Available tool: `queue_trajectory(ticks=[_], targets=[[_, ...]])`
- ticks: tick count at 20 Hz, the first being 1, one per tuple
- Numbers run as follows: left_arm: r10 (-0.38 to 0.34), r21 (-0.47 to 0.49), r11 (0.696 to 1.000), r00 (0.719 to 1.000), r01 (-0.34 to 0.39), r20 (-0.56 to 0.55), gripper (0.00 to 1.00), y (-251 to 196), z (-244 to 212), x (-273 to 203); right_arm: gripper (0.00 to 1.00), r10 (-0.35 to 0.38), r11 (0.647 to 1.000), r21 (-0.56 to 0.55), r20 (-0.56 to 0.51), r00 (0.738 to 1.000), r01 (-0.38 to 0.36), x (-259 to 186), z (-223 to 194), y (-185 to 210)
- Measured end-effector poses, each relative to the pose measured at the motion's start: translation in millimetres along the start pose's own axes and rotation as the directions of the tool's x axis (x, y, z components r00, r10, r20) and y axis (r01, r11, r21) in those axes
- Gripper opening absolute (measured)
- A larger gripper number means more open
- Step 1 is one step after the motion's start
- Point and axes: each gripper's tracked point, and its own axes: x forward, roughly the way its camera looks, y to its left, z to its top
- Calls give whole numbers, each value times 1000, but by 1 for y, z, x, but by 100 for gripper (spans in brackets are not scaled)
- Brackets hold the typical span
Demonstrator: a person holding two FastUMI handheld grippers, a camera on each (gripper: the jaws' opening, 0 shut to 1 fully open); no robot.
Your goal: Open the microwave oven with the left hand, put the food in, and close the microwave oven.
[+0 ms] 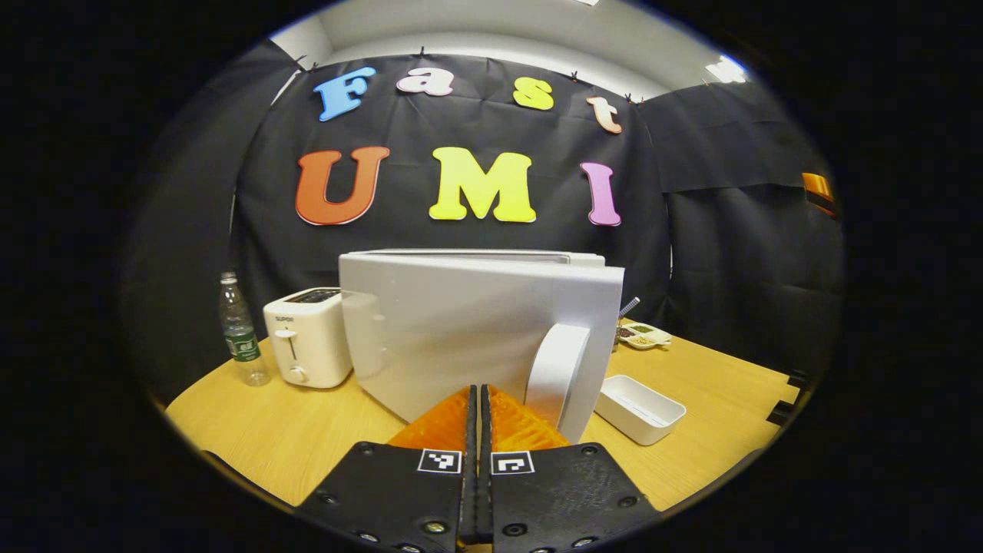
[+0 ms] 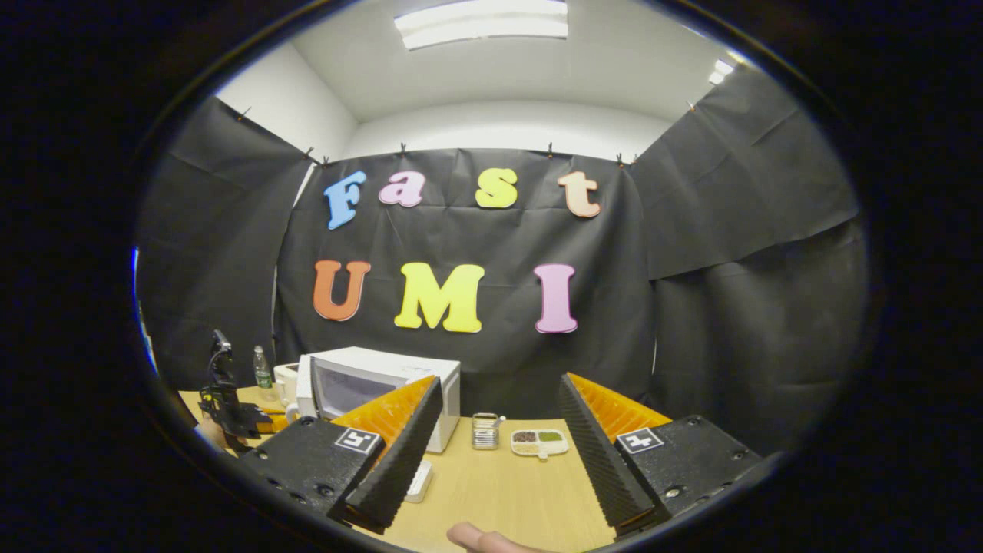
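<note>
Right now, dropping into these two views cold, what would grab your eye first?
The white microwave oven dominates the left gripper view, its door swung partly open toward the camera with the handle just beyond the shut left hand-held gripper. A white toaster and water bottle stand to its left. In the right gripper view, the right hand-held gripper hangs wide open.

The left gripper view sits low over the tabletop (image 1: 307, 430), facing the microwave oven (image 1: 476, 330) close ahead of its claw (image 1: 478, 399). The right gripper view looks from farther back and higher, the same microwave oven (image 2: 369, 384) well beyond its claw (image 2: 491, 453), ahead-left.
</note>
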Motion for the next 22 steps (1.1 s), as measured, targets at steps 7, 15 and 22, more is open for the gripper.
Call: queue_trajectory(ticks=[7, 15, 22], targets=[[-48, -15, 999, 999, 49, 23, 0, -27, 6, 72, 91, -32, 999, 12, -19, 999, 32, 4, -15, -25], [-67, 7, 998, 998, 67, 22, 0, -51, 13, 134, 91, -49, 999, 17, -28, 998, 49, 8, -22, -37], [-16, 23, 1000, 1000, 16, 9, 0, -57, 23, 186, 92, -45, 998, 29, -42, 998, 47, 5, -26, -34]])
